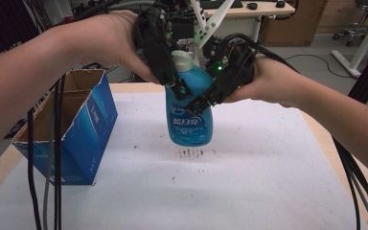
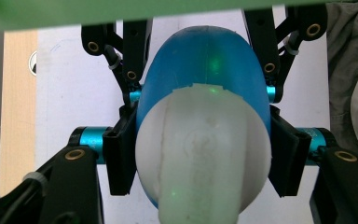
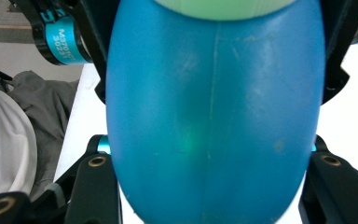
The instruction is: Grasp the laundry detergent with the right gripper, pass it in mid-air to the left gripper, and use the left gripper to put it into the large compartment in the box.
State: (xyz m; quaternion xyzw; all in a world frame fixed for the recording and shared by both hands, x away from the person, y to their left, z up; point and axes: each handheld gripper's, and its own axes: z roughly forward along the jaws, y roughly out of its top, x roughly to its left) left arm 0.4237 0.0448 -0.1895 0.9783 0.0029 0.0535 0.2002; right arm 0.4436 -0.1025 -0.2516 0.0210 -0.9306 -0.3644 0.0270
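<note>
White tabletop (image 1: 268, 158) lies open around — both grippers pinch blue bottle (image 1: 188, 115) beside box (image 1: 72, 129).

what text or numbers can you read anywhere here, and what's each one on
"M3701C" over "3023": white print on the turquoise cylinder of the other gripper, right gripper view; last characters uncertain.
Blue bottle label: large white Chinese characters with smaller lines beneath, too blurred to read.
Blue cardboard box: faint pale markings on its side, unreadable.
White cap: no print visible.
Left gripper and right gripper both clamp the bottle.
</note>
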